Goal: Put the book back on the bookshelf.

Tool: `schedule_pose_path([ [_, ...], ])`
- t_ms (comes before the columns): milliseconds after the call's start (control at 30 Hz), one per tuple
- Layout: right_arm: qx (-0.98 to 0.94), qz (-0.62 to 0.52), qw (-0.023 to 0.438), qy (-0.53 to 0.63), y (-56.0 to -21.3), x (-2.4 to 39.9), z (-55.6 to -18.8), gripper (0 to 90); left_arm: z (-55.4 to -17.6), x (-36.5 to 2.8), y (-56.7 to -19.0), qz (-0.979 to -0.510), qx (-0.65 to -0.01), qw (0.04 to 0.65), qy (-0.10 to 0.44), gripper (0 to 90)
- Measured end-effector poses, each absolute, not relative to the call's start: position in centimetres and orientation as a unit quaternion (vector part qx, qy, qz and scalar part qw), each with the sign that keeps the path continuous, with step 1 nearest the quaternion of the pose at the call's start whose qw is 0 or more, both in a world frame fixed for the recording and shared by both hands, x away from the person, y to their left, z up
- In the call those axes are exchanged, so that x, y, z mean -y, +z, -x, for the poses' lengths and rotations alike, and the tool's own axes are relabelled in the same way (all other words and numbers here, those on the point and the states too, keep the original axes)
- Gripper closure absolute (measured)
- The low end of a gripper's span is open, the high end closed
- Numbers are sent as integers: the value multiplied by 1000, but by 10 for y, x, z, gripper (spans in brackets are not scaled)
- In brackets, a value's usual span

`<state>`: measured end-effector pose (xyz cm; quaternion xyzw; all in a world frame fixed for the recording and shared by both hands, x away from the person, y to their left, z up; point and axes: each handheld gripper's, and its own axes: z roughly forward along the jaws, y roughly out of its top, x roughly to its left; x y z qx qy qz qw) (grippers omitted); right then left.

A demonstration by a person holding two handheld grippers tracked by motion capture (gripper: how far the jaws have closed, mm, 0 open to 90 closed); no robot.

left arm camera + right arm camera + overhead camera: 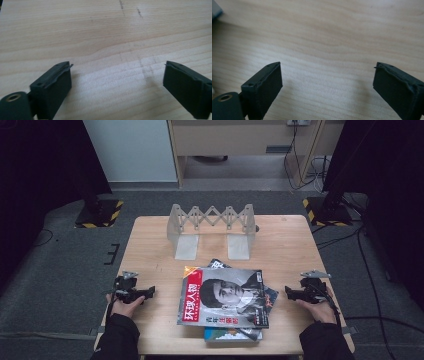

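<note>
Both your left gripper [148,291] and right gripper [288,291] sat wide apart and empty, flanking the magazine stack [226,302] on the table [150,245].

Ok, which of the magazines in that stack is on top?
The magazine with the red vertical band and a black-and-white portrait on its cover. It lies uncovered, while the others only peek out from under it: a dark one at its right, a bluish one at the near edge.
</note>
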<state>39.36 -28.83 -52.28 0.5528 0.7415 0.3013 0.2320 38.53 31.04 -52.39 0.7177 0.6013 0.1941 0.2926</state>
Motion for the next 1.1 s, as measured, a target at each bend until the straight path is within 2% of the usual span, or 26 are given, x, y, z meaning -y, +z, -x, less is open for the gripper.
schedule_pose_path([
  [133,-737,-553,229,314,-515,286,-391,97,-383,-310,-516,-708,-605,311,189,92],
  [300,-715,-580,193,338,-500,279,-388,82,-374,-302,-500,-701,-594,346,192,89],
  [467,-706,-577,199,358,-489,273,-387,89,-369,-297,-491,-691,-592,373,183,105],
  [800,-690,-572,210,392,-468,271,-376,94,-361,-291,-477,-693,-579,386,189,122],
  [1100,-697,-558,201,404,-459,260,-369,96,-351,-277,-469,-701,-559,406,181,149],
])
